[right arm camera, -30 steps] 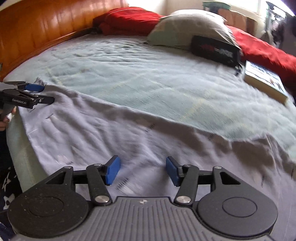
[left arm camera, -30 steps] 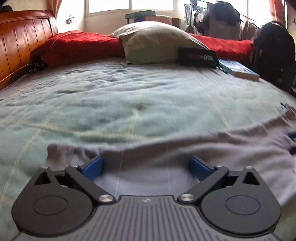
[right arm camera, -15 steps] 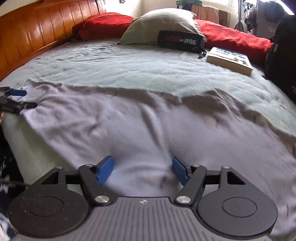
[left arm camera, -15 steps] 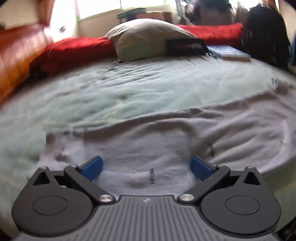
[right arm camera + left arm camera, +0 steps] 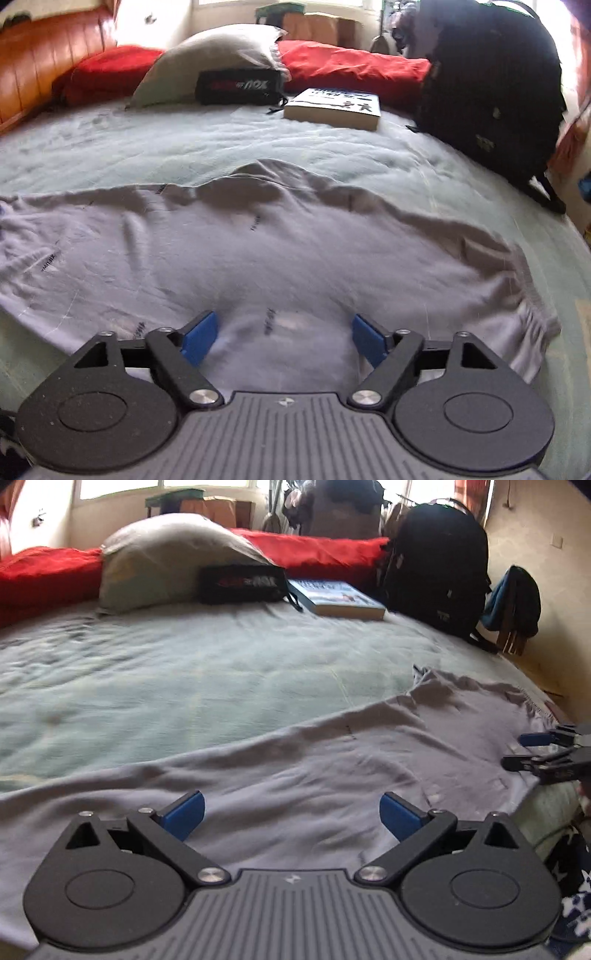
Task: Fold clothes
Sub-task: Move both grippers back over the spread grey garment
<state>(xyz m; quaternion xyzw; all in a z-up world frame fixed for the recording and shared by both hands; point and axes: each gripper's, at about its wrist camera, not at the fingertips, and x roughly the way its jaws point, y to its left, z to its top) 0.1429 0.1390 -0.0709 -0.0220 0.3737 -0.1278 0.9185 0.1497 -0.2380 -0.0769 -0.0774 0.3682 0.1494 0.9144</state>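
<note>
Now grey garment (image 5: 258,251) flat, under right claw (image 5: 284,338)

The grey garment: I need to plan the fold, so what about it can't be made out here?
- Grey garment, right wrist view: left end cut off by the frame edge; near hem hidden behind the right tool.
- Left wrist view: near edge hidden behind the left tool.
- Small printed marks: too blurred to read.
</note>
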